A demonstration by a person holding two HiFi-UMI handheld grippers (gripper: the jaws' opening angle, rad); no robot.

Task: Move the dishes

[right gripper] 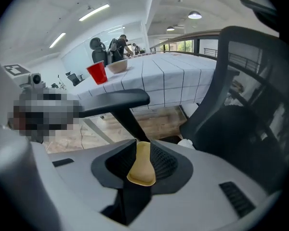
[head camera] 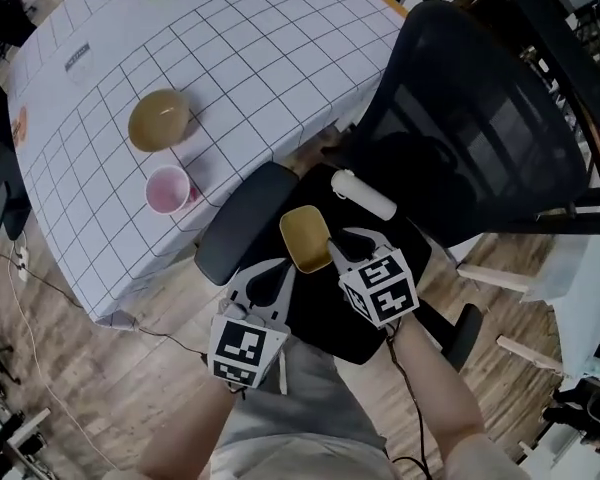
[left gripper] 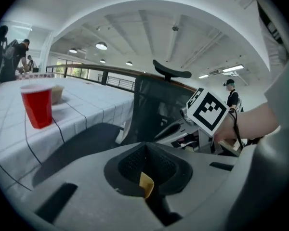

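Observation:
A small square yellow dish [head camera: 305,236] hangs over the black chair seat, held between both grippers. My left gripper [head camera: 283,268] is shut on its near-left edge. Only a yellow corner [left gripper: 146,184] shows between the jaws in the left gripper view. My right gripper [head camera: 337,248] is shut on the dish's right edge, and the dish [right gripper: 142,167] stands edge-on between its jaws. On the grid-cloth table [head camera: 260,58] sit a tan bowl [head camera: 159,119] and, nearer the edge, a red cup [head camera: 167,190].
A black office chair [head camera: 480,118] stands against the table's near corner, its armrest [head camera: 245,223] just left of the dish. A white cylindrical object [head camera: 363,194] lies on the seat. Wooden floor and cables lie below. People stand far off in the room.

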